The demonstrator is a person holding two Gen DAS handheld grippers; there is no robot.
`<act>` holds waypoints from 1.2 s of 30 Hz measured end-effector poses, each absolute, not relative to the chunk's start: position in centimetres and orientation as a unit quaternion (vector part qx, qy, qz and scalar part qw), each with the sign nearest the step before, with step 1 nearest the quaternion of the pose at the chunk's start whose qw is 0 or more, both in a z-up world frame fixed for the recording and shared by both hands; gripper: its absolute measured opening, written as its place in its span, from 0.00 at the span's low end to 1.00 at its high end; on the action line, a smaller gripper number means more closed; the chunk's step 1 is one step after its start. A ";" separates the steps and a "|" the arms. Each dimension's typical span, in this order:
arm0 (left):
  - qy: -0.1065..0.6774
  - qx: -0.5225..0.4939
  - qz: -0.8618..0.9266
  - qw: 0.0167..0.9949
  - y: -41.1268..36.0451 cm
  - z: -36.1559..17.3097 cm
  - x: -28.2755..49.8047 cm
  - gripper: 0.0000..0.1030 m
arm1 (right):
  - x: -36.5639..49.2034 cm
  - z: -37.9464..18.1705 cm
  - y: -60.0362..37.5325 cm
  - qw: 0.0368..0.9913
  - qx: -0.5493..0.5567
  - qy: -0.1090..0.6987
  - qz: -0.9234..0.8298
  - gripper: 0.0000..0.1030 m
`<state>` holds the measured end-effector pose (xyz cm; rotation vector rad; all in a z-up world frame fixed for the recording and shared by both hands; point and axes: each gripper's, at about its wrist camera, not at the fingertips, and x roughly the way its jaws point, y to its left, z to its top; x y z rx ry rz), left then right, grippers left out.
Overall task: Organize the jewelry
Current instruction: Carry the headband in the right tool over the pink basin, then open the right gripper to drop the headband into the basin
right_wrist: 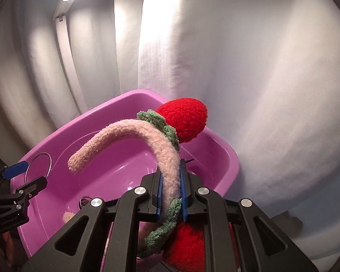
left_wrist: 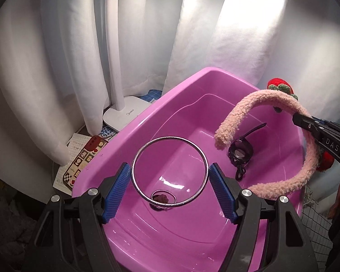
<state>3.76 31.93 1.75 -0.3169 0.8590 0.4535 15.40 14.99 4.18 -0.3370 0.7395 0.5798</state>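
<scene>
Over the pink tub (left_wrist: pixel 129 133), two grippers each carry a piece above its hollow.

Inside the tub lie a black watch (left_wrist: pixel 240 153) near the far right wall and a small ring with something dark red in it (left_wrist: pixel 162 199), perhaps a scrunchie, though the view is too poor to be sure. The left gripper (left_wrist: pixel 170 179) has its blue pads pressed on either side of a large silver hoop (left_wrist: pixel 170 170), held above the basin. The right gripper (right_wrist: pixel 171 190) is clamped tight on a fuzzy pink headband (right_wrist: pixel 133 131) with red knitted strawberries (right_wrist: pixel 185 120), which arches over the tub's right side. Behind the tub stands a white lamp base (left_wrist: pixel 127 112) beside a patterned card (left_wrist: pixel 83 158) and papers, with white curtains (left_wrist: pixel 56 68) hanging all around.
</scene>
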 end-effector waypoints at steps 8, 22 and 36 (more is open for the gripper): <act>0.443 -0.147 0.221 0.857 32.6 0.5 5.3 0.68 | 17.0 2.1 17.5 0.860 -0.193 0.390 0.267 0.12; 0.478 -0.144 0.221 0.838 33.3 -1.0 6.1 0.71 | 18.0 -0.1 19.7 0.840 -0.229 0.417 0.262 0.31; 0.479 -0.130 0.231 0.837 33.3 -0.7 5.2 0.83 | 16.9 0.9 18.9 0.845 -0.231 0.403 0.264 0.58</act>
